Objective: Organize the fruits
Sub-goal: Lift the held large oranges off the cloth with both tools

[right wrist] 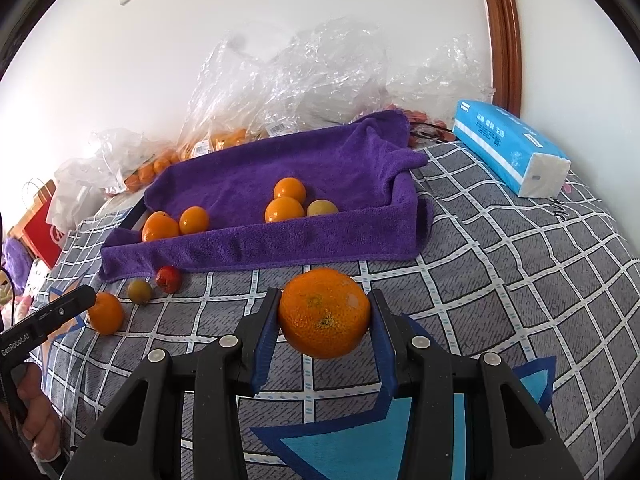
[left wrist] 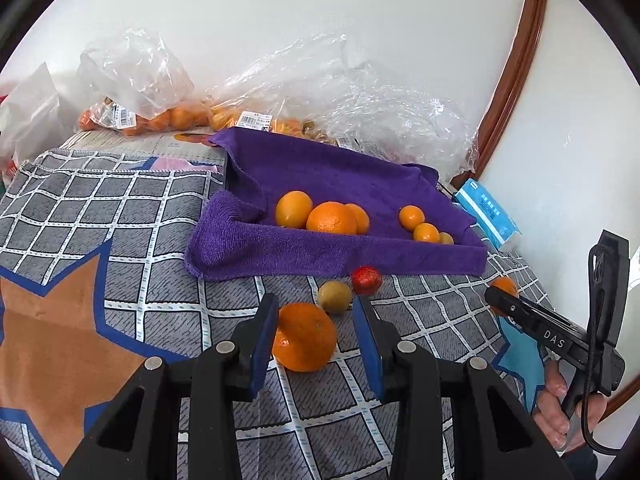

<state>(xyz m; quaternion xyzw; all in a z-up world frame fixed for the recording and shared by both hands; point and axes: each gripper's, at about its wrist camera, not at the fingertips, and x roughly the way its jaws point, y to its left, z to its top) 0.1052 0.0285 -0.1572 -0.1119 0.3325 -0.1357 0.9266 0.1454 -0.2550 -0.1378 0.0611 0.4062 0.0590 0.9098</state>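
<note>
Nearest: I am pinching a large orange (right wrist: 324,313) in my right gripper (right wrist: 325,334), both blue pads pressing its sides, stem scar facing the camera, rind dimpled with brownish marks, lifted above the checked blanket (right wrist: 500,280).

My left gripper (left wrist: 316,340) is standing open around another orange (left wrist: 305,337); one pad touching, the other apart, navel pointing left.

Beyond: a green-yellow fruit (left wrist: 335,298) and a red fruit (left wrist: 366,280) are lying loose.

Farthest: the purple towel-lined tray (right wrist: 280,244) is holding about six oranges and yellowish fruits.

Open blanket (right wrist: 500,280) right, purple tray (right wrist: 260,246) wall ahead, bags (right wrist: 300,76) behind
</note>
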